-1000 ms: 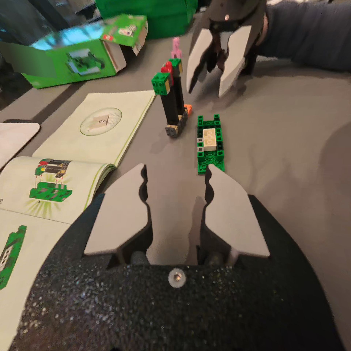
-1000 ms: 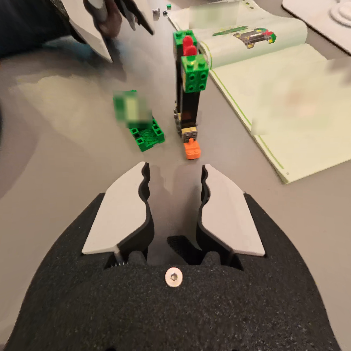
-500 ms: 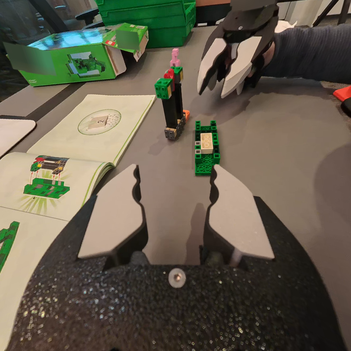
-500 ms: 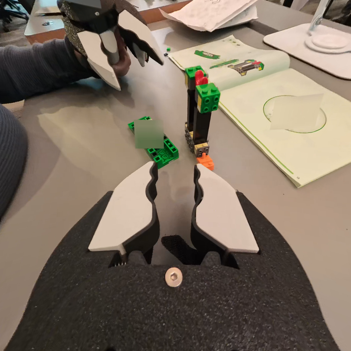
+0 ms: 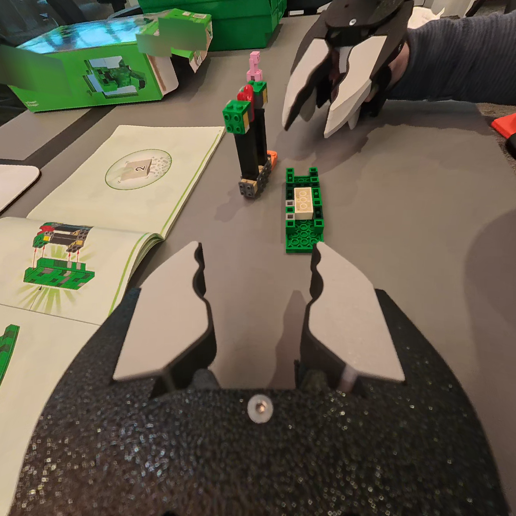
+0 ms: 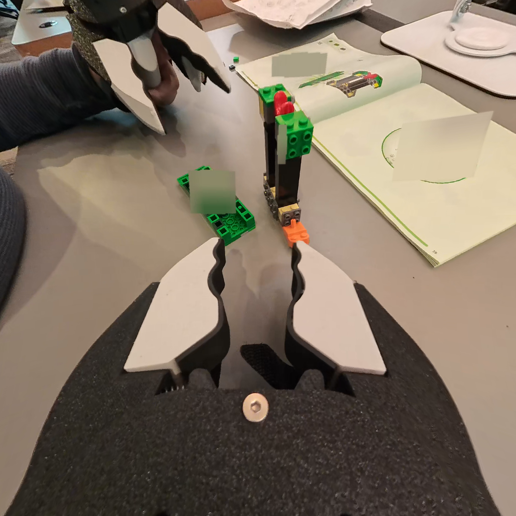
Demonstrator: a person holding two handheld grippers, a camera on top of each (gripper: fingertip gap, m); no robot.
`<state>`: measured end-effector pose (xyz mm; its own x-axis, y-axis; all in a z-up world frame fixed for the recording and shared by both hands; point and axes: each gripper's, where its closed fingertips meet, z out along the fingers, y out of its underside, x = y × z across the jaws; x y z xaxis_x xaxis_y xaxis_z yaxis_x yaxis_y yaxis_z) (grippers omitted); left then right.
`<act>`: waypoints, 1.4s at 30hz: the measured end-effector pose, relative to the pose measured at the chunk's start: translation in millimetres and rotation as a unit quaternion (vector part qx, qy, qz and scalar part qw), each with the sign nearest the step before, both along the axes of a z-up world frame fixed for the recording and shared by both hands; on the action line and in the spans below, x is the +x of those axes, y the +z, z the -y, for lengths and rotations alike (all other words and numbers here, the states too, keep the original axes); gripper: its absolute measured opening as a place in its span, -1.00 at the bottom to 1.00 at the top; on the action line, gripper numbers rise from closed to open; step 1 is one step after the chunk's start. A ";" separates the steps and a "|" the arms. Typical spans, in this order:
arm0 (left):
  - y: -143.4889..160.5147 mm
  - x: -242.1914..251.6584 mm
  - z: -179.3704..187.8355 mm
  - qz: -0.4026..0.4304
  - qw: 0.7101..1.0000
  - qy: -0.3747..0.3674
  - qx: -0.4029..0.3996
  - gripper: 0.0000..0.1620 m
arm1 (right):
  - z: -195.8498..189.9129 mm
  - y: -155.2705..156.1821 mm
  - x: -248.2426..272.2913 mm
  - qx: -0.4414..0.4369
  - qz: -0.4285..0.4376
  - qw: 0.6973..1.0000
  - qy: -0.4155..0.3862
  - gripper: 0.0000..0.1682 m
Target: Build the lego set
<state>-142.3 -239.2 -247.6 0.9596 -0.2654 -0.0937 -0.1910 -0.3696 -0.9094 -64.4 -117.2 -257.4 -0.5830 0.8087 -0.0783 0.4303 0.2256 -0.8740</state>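
While both of our grippers hang spread and empty over the grey table (image 5: pixel 405 223), the tall black assembly (image 5: pixel 250 150) stands upright on its narrow end, just beside the flat green base (image 5: pixel 303 212) lying studs-up. Our left gripper (image 5: pixel 257 245) faces the base; our right gripper (image 6: pixel 257 243) sits near the small orange piece (image 6: pixel 296 233) at the tower's foot. We judge the tower top-heavy: a glancing finger could topple it onto the open instruction booklet (image 5: pixel 156 167), and pinching its black columns unevenly might split them before it seats on the base.
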 end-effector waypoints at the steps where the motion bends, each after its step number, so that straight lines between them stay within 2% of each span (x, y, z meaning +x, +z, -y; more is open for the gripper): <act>1: -0.1 0.1 0.0 0.000 1.000 -0.001 -0.001 -0.10 | -0.5 0.2 -0.4 0.003 -0.003 1.000 -0.003 -0.44; 19: -4.7 1.9 -1.0 -0.004 1.000 -0.007 -0.018 -0.16 | 2.7 -6.2 0.5 0.020 0.013 1.000 0.008 -0.45; 24: -5.9 6.7 -2.6 -0.009 1.000 -0.007 -0.023 -0.11 | 3.2 -6.2 0.7 0.020 0.013 1.000 0.011 -0.45; 28: -6.6 31.2 -12.2 -0.046 0.997 -0.020 -0.055 -0.07 | 3.6 -5.3 1.1 0.017 0.011 1.000 0.013 -0.45; 35: -21.5 37.1 -28.9 0.008 0.992 0.000 -0.125 -0.09 | 13.2 7.4 0.4 -0.007 -0.026 0.999 0.036 -0.46; 38: -24.6 35.0 -30.3 0.016 0.988 0.014 -0.152 -0.10 | 29.2 11.5 -1.0 -0.023 -0.001 0.998 0.055 -0.46; 42: -22.0 34.4 -30.6 0.023 0.983 0.039 -0.178 -0.11 | 47.4 30.5 -5.2 0.024 -0.001 0.998 0.060 -0.45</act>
